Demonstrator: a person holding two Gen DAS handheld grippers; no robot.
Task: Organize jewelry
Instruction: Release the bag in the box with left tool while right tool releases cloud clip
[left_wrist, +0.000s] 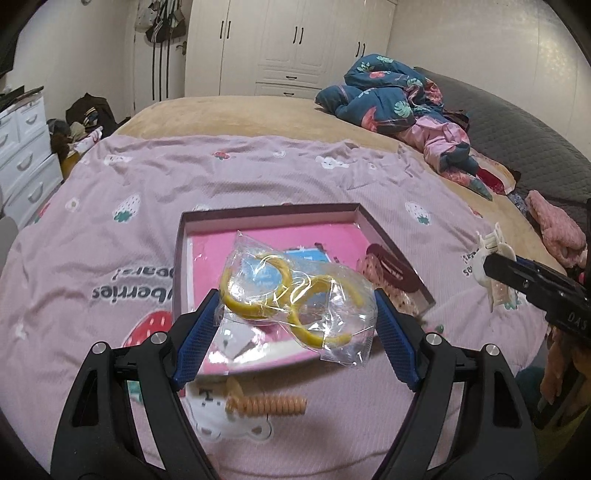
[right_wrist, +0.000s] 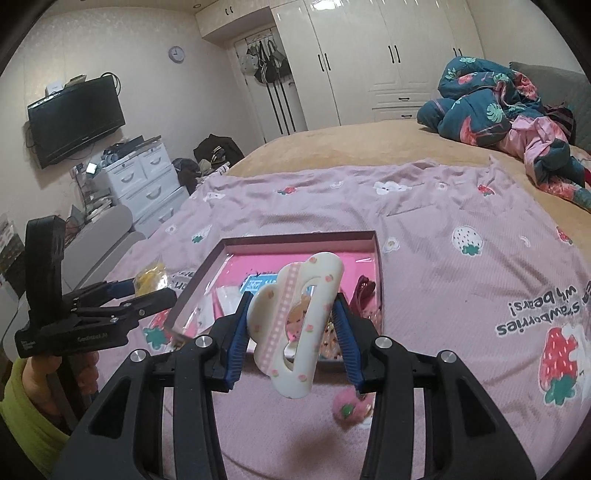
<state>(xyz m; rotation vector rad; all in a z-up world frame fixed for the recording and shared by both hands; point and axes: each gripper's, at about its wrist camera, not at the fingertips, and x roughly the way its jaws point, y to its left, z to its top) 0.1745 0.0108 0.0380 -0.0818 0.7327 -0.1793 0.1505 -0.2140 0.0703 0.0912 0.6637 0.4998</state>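
Note:
My left gripper (left_wrist: 295, 302) is shut on a clear plastic bag of yellow hoops (left_wrist: 291, 295), held above the near edge of the shallow pink-lined box (left_wrist: 266, 218). In the right wrist view, my right gripper (right_wrist: 291, 314) is shut on a cream cloud-shaped hair claw (right_wrist: 295, 325) with pink flowers, lifted over the box (right_wrist: 303, 236). The claw (left_wrist: 493, 266) and right gripper also show at the right of the left wrist view. The left gripper (right_wrist: 147, 291) with its yellow bag (right_wrist: 149, 280) shows at the left of the right wrist view. Small packets and a dark red item (left_wrist: 388, 269) lie in the box.
The box rests on a pink strawberry-print blanket (left_wrist: 258, 166) spread on a bed. An orange spiral hair tie (left_wrist: 266, 404) lies on the blanket below the left gripper. A pink strawberry pom-pom (right_wrist: 349, 404) lies near the right gripper. Crumpled clothes (left_wrist: 399, 99) lie far right. White drawers (right_wrist: 147, 181) stand left.

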